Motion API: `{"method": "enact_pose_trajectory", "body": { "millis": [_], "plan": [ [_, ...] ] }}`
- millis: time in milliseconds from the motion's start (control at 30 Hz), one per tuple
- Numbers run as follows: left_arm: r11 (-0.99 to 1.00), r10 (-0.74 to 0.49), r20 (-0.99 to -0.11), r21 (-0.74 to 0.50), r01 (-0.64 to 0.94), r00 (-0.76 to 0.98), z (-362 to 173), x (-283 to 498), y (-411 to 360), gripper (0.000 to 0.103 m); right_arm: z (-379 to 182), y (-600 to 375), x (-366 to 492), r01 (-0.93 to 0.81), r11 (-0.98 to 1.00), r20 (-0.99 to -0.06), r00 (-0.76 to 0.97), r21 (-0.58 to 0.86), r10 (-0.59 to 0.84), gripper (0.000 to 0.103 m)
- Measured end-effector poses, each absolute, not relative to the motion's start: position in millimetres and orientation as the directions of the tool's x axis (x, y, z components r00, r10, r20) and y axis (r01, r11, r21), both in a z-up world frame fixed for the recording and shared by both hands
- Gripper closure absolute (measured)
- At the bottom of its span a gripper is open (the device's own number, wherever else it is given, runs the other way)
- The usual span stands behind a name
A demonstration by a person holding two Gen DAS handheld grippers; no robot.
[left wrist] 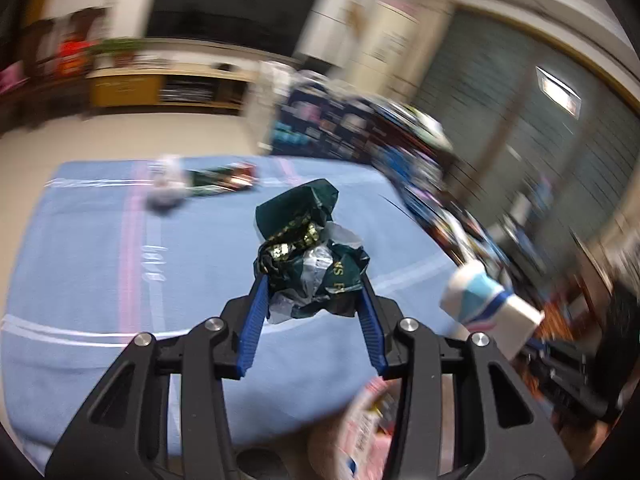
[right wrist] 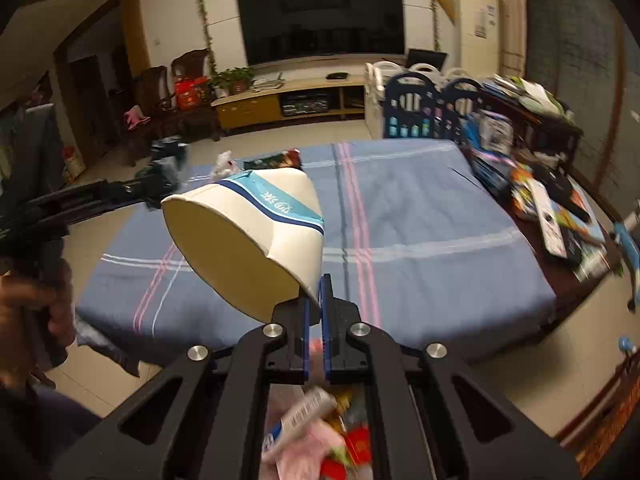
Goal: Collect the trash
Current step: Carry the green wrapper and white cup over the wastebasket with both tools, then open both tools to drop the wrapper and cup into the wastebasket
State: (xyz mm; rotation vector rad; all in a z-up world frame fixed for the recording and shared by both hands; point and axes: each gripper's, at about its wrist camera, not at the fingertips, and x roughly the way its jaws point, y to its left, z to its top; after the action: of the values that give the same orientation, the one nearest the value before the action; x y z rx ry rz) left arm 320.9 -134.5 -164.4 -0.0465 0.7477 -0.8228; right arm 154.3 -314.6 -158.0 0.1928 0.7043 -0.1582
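Both wrist cams fwd-down, share bed [left wrist: 100,264].

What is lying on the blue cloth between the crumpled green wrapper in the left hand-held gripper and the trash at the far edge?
Nothing: in the left wrist view, the cloth between the wrapper and the far trash is bare.

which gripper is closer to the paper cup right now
Right. The right gripper is shut on the paper cup's rim, holding it above the blue cloth. The left gripper is off to the side, clamped on a crumpled green wrapper.
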Motion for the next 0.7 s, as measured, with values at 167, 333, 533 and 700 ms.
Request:
{"method": "enact_pose_trajectory", "body": {
  "millis": [167,333,533,700],
  "plan": [
    [0.381,-0.766,-0.631,-0.296,0.876,0.12,-180.8,251.4,-181.8,0.055,-167.7,-329.6,93.8,0.26,0.952,-0.708,0.702,0.159,-0.073,0.097],
    [0.262,-0.683,-0.73,-0.254,0.931,-0.007,-208.1,210.3,-204.7,0.006,-171.3,-335.0,70.4,0.277,0.933,-0.757,0.654,0.23,-0.007,0.035],
    [0.503,-0.697,-0.69,-0.277,0.818,0.195,-198.5,257.0,-174.4,0.003,-156.1,-331.8,75.0,0.286,0.913,-0.681,0.732,0.289,-0.014,0.018],
    [0.806,-0.556,-0.708,-0.333,0.489,0.435,-201.4,325.2,-112.1,0.003,-154.9,-328.2,107.2,0.241,0.926,-0.671,0.741,0.292,0.018,0.018]
  ]
}}
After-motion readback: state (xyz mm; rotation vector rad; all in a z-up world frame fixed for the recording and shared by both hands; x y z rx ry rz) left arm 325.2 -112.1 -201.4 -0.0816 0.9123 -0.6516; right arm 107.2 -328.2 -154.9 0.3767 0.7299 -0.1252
